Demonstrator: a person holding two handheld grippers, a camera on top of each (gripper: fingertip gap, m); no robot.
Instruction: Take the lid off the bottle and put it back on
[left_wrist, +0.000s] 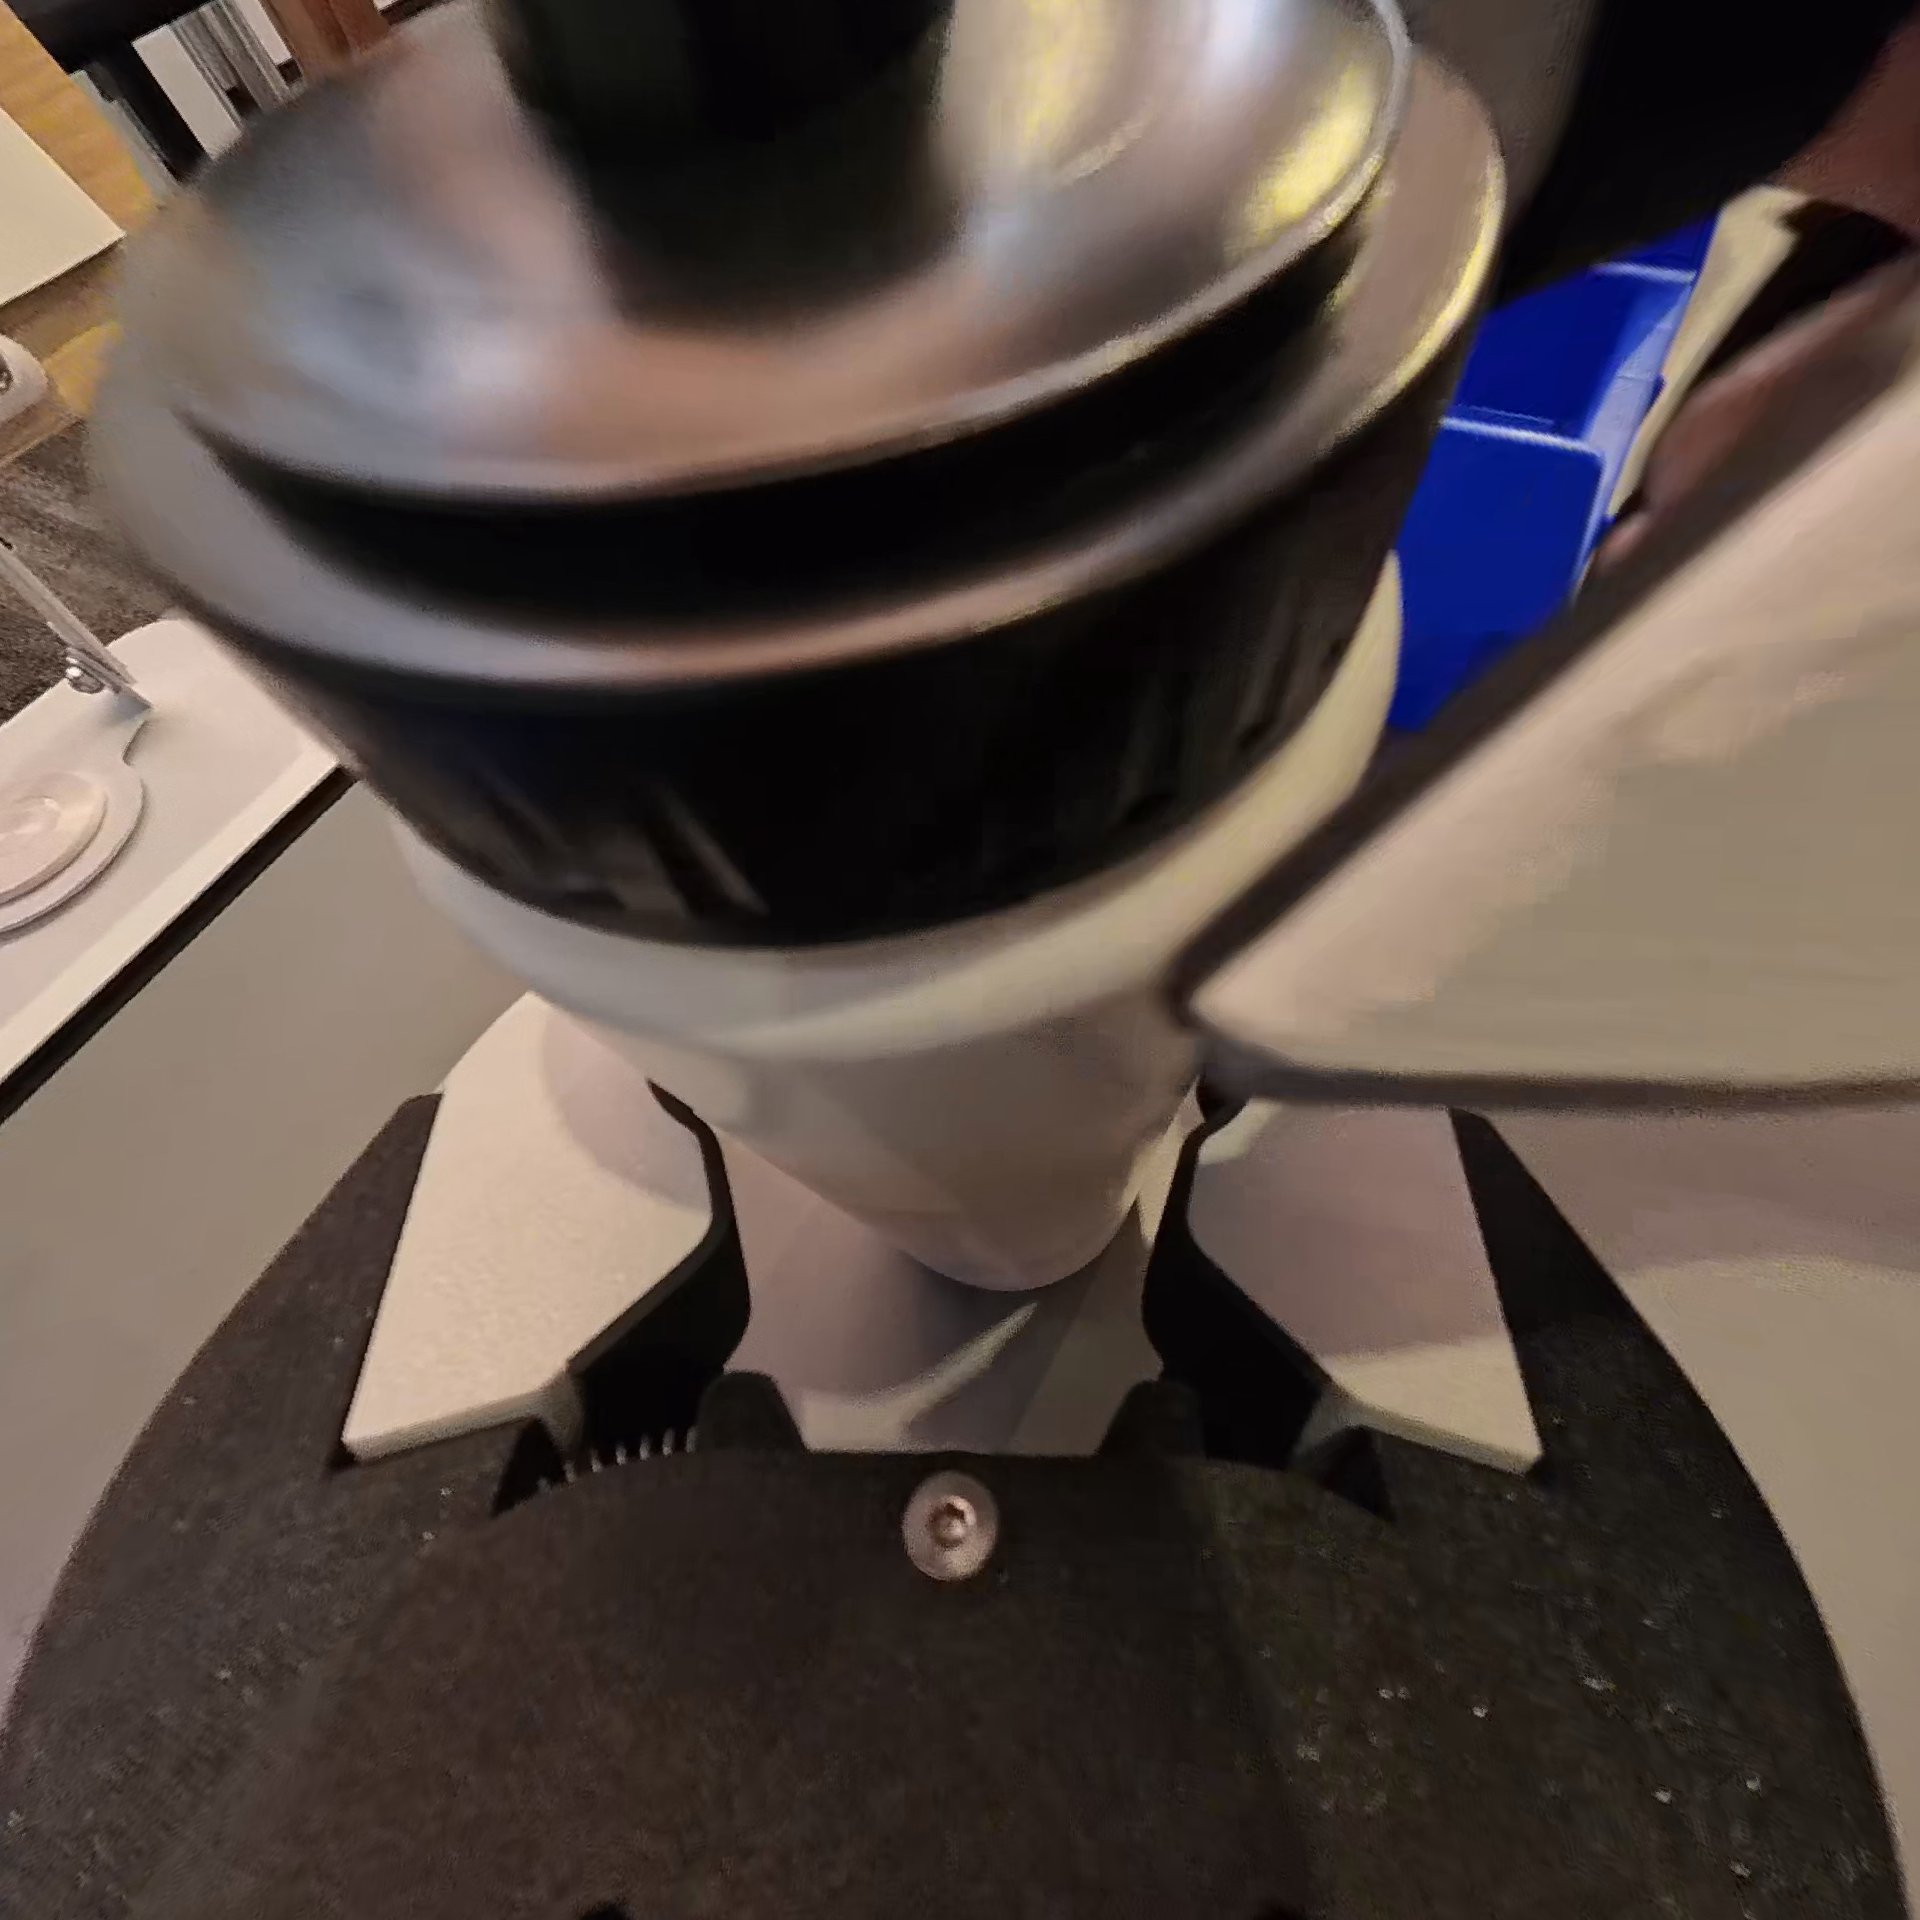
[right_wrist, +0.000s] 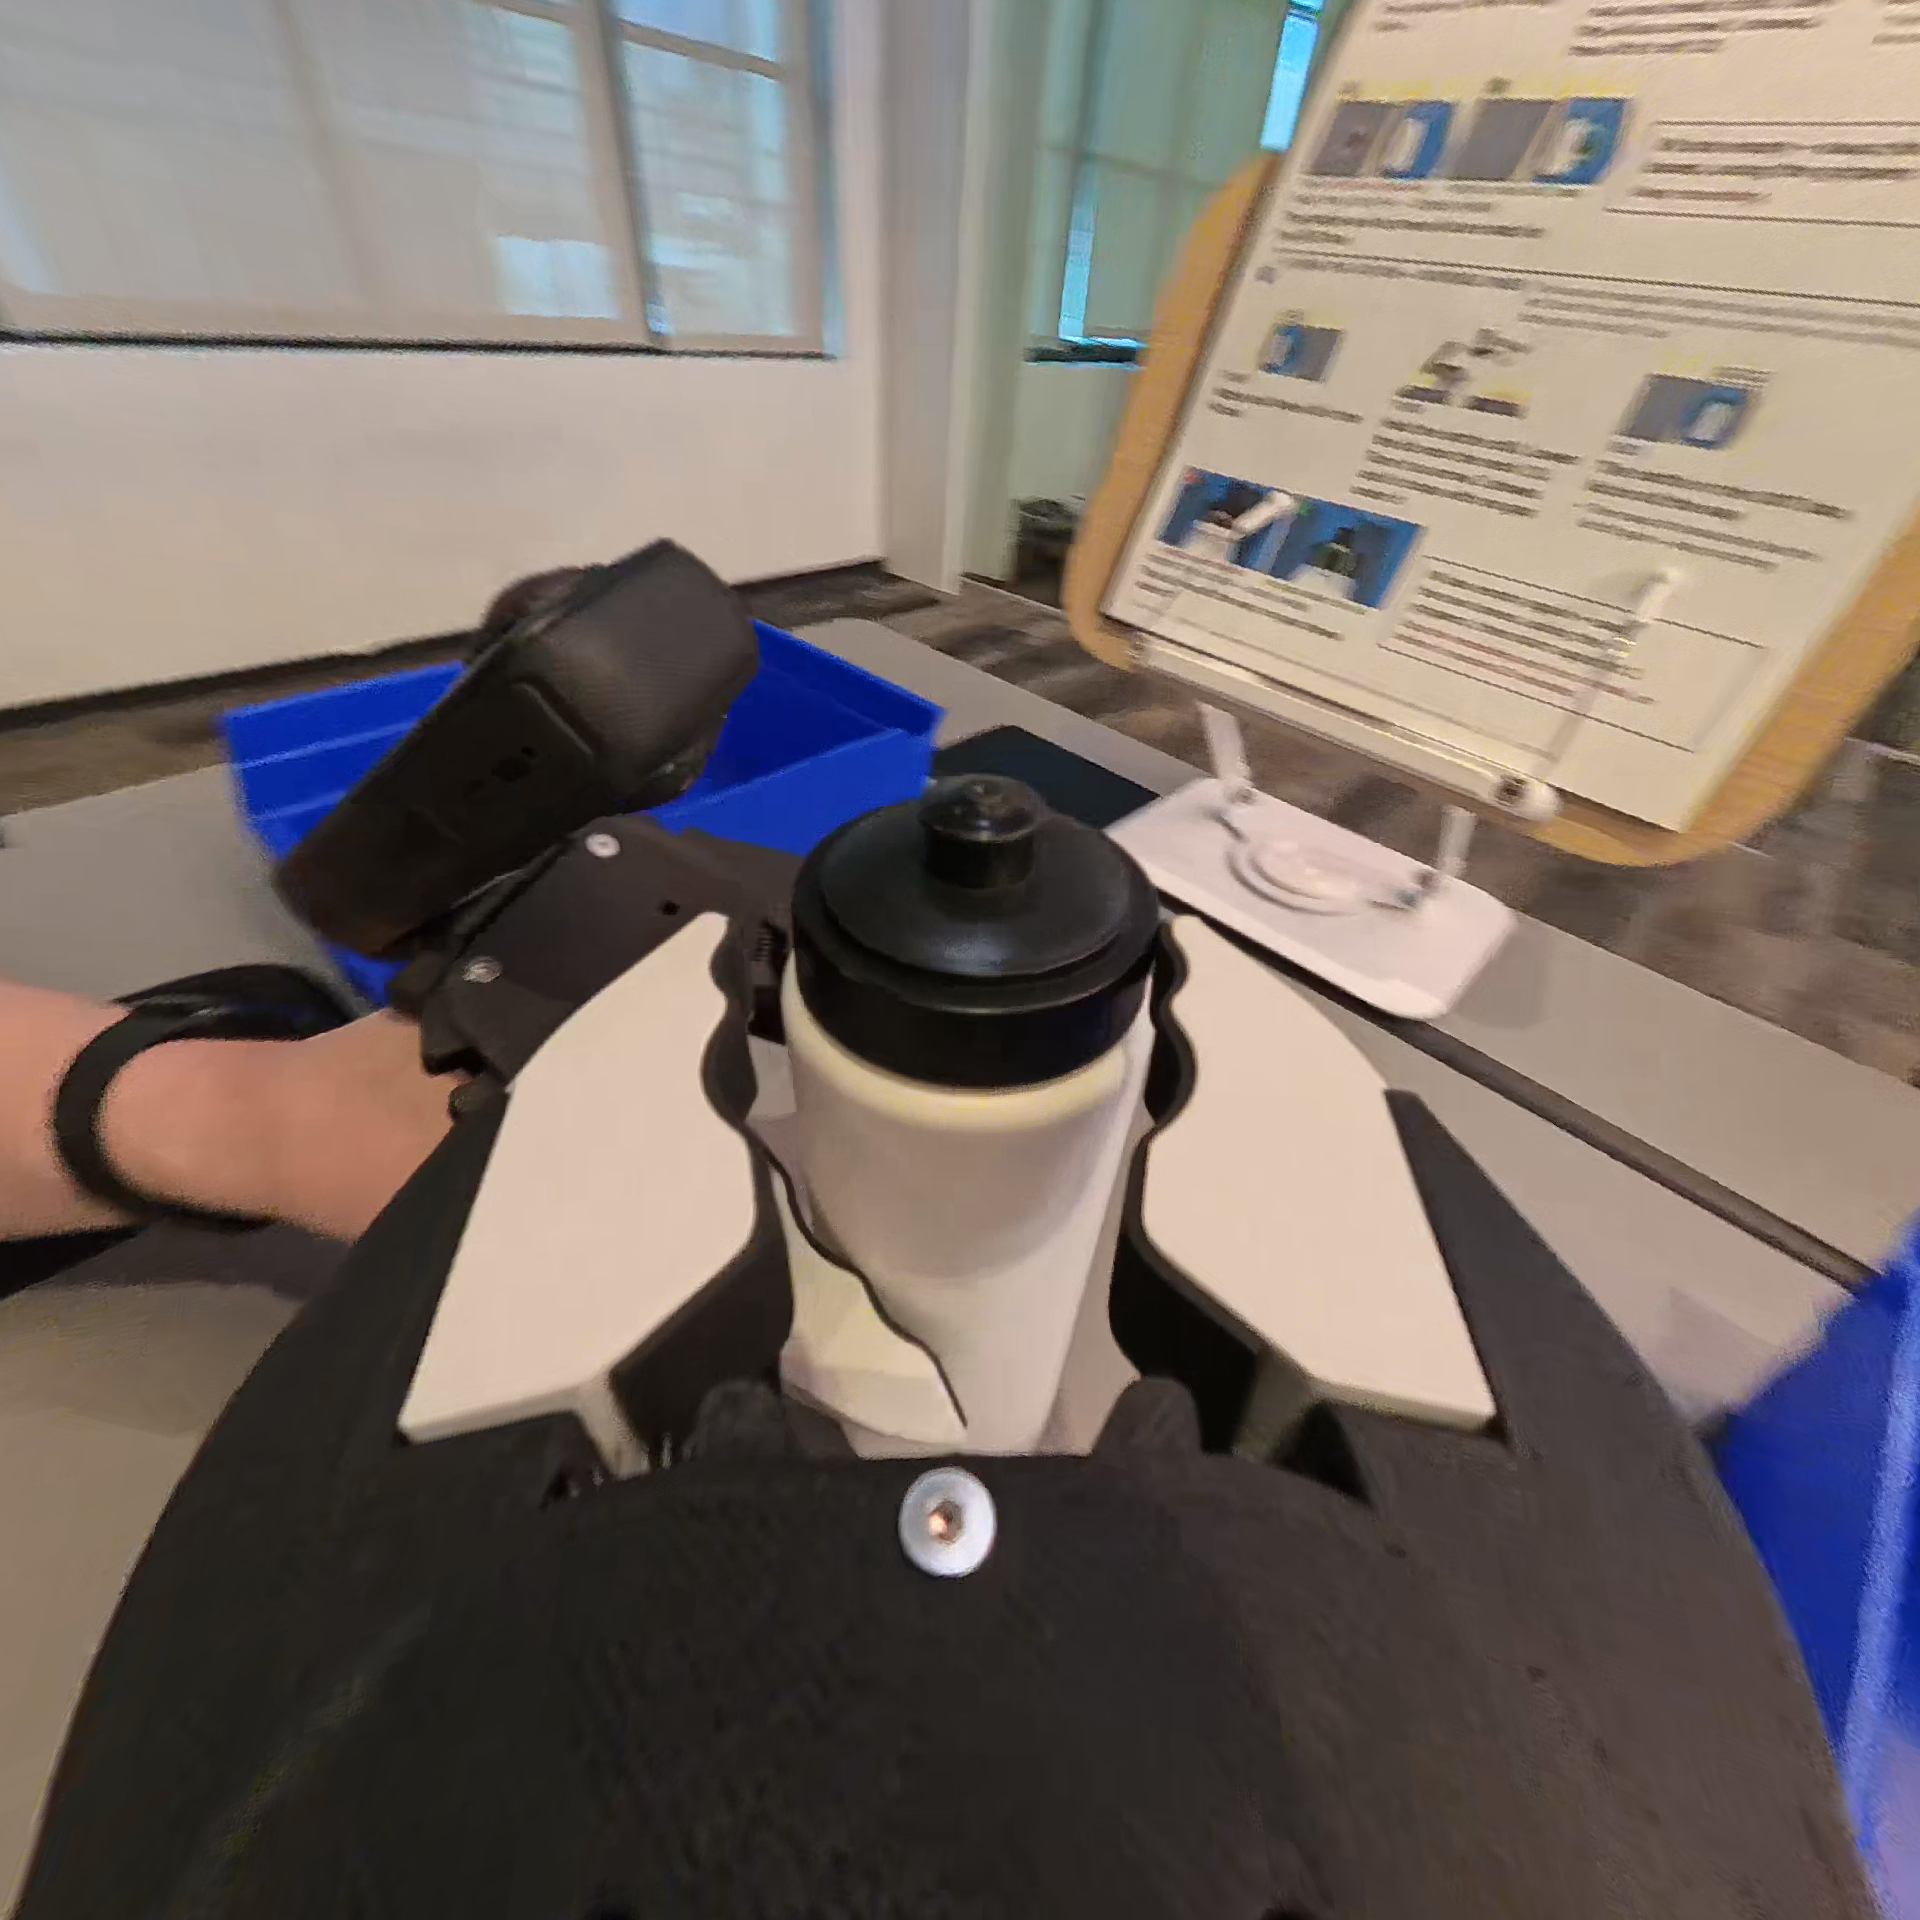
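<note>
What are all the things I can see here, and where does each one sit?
Bottle: one, white, upright between both grippers' fingers.
Lid: one, black with a spout, on the bottle's top.
Bin: one, blue, on the table behind the bottle.
Instruction board: one, white sheet on a tan backing, propped on a white stand at the right.
Table: one, grey.
Left gripper: black with white fingers, closed on the bottle's body.
Right gripper: same build, around the bottle below the lid.
Person's hand: one, with a black wrist strap, on the left gripper.
</note>
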